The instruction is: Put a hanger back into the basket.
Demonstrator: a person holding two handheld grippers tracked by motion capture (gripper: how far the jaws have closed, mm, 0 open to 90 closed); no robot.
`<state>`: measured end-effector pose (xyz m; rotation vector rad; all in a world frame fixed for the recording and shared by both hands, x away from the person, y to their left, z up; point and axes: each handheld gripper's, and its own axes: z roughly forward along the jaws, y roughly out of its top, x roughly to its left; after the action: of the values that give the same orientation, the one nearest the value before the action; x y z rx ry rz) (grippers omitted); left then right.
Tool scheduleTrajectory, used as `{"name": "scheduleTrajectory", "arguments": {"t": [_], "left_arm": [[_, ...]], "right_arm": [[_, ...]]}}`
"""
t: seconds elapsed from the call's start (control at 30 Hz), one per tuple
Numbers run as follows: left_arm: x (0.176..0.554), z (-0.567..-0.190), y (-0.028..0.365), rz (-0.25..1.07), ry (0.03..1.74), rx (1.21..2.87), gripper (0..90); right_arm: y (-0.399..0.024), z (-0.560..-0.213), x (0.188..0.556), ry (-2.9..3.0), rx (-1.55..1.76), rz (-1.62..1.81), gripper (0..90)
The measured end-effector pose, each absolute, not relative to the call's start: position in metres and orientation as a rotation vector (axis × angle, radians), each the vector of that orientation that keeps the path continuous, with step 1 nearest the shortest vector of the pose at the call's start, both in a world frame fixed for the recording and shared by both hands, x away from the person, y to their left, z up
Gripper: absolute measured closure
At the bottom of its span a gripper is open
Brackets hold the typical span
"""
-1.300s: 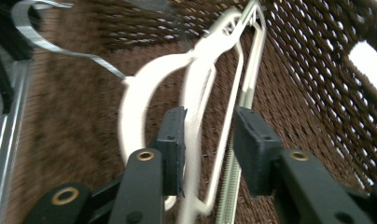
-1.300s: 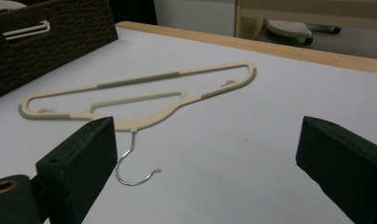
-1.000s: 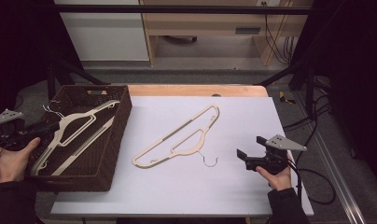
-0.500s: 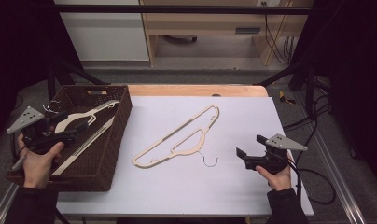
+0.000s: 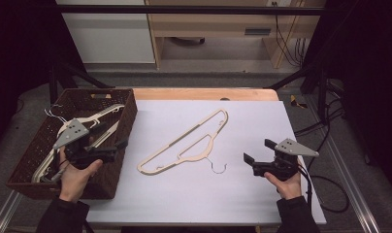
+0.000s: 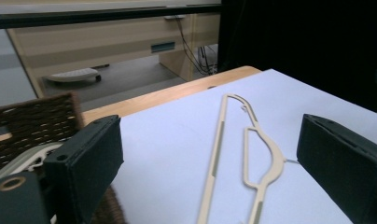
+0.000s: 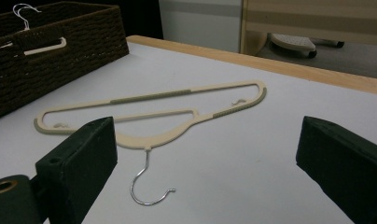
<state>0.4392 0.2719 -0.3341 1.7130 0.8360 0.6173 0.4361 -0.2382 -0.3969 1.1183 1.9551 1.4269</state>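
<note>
1. Left gripper [image 5: 117,147] has swung in from the table's left edge, now over the dark woven wicker basket [image 5: 119,171], jaws spread, empty, aimed tableward.
2. Cream plastic hanger with wire hook [image 5: 184,144] lies flat mid-table, unmoved.
3. Right gripper [image 5: 258,154] unchanged near the right edge, jaws apart, holding nothing.
4. Likely both converging on the hanger.

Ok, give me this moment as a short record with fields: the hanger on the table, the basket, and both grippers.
hanger on table: cream hanger lying flat on the white table, metal hook pointing toward the person
basket: brown woven basket at the table's left edge, with more hangers inside
left gripper: open, empty, above the basket's right side, aimed at the table hanger
right gripper: open, empty, right of the hook
</note>
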Motion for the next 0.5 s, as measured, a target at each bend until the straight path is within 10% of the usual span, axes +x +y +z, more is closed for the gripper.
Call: {"name": "scheduleTrajectory", "arguments": {"t": [0.5], "left_arm": [[0.435,-0.363,0.202,0.532,0.73,1.86,6.6]], "right_arm": [[-0.214,-0.394,0.444,2.002,1.111,1.423,7.8]]}}
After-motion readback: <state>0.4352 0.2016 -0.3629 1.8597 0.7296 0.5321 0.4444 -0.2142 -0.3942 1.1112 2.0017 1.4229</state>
